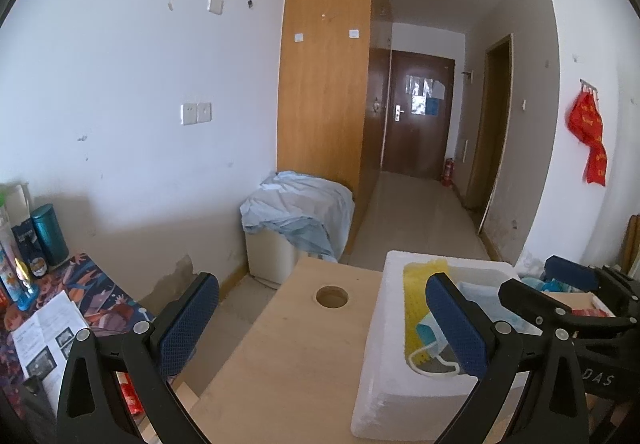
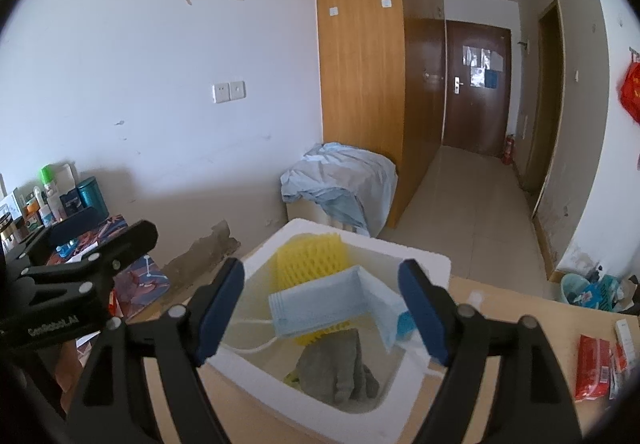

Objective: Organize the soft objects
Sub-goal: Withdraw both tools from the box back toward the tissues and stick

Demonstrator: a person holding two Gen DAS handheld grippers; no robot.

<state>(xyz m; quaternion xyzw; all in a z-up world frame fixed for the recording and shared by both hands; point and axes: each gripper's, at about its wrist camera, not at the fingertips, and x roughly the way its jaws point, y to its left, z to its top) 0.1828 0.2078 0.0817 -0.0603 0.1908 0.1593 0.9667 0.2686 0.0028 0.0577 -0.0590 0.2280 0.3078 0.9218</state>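
Two blue face masks [image 2: 320, 304] lay in the white foam box [image 2: 424, 264] on my table [image 1: 280, 344], on top of a yellow foam net [image 2: 308, 256] and beside a grey cloth [image 2: 340, 368]. My right claw [image 2: 324, 312] hung wide open above them, holding nothing. My left claw [image 1: 320, 320] was wide open too, next to the box.

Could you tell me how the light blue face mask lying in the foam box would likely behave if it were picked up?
The face mask is probably floppy: it already bends over the yellow foam net. Likely very light, being thin. Its ear loop may trail and snag.
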